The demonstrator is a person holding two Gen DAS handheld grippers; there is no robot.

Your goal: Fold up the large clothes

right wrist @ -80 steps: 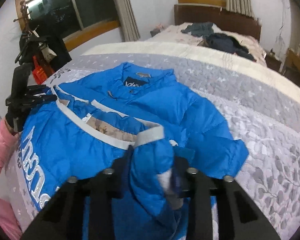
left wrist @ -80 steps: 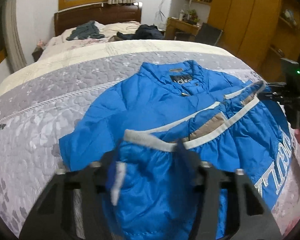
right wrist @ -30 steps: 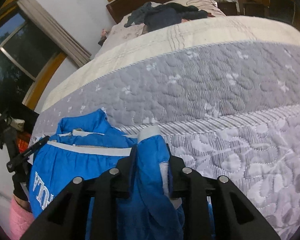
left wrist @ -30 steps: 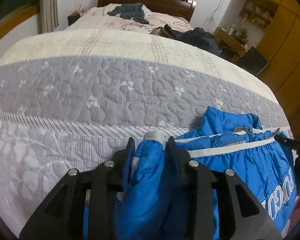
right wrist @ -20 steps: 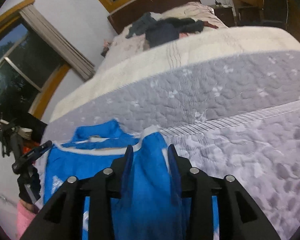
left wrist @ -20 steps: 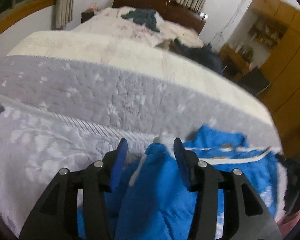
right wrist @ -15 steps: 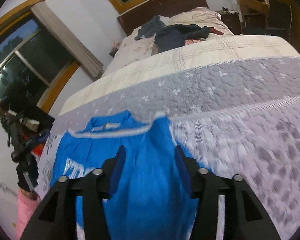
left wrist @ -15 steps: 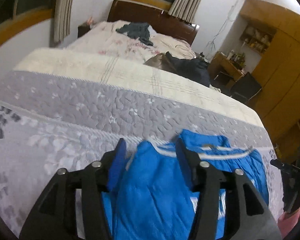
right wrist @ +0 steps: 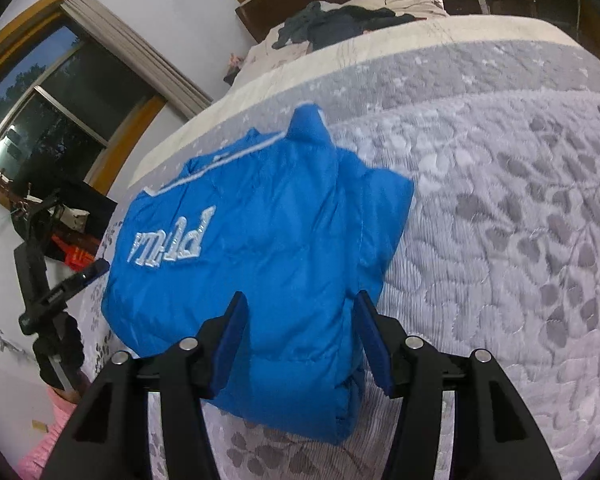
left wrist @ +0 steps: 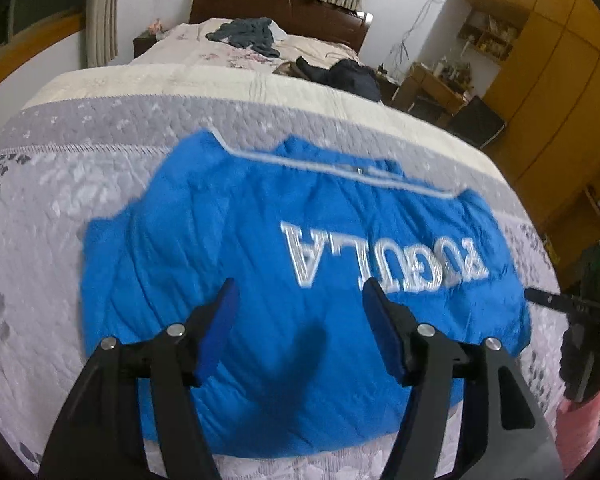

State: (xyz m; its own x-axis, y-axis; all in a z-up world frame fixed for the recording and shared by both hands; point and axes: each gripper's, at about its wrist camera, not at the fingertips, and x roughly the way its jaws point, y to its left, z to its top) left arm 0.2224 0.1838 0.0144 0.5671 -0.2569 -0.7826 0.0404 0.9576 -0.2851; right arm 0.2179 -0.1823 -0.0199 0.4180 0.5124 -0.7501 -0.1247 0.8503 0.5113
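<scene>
Lying folded on the grey quilted bedspread [left wrist: 40, 208] is a blue padded jacket [left wrist: 260, 248], its back panel facing up and showing white stitched letters [left wrist: 380, 264] that read upside down from the left wrist camera. A white trim line [left wrist: 340, 170] is running along the fold edge at the 12 o'clock side of the garment. The left gripper [left wrist: 296, 300] is hovering above the jacket's near half with its blue-padded fingers [left wrist: 218, 328] spread wide and holding nothing. The right gripper [right wrist: 300, 312] is likewise spread apart and empty, its fingers [right wrist: 374, 344] framing the jacket's near corner. In the right wrist view the jacket [right wrist: 268, 248] is sitting at about 10 o'clock from the gripper, with bare bedspread [right wrist: 520, 220] stretching away toward 3 o'clock. A pink sleeve [left wrist: 578, 428] is showing at 4 o'clock in the left view (the black gripper body above it is the other tool). Dark clothes [left wrist: 244, 34] are heaped on a second bed at 12 o'clock, in front of a wooden headboard [left wrist: 276, 12].
</scene>
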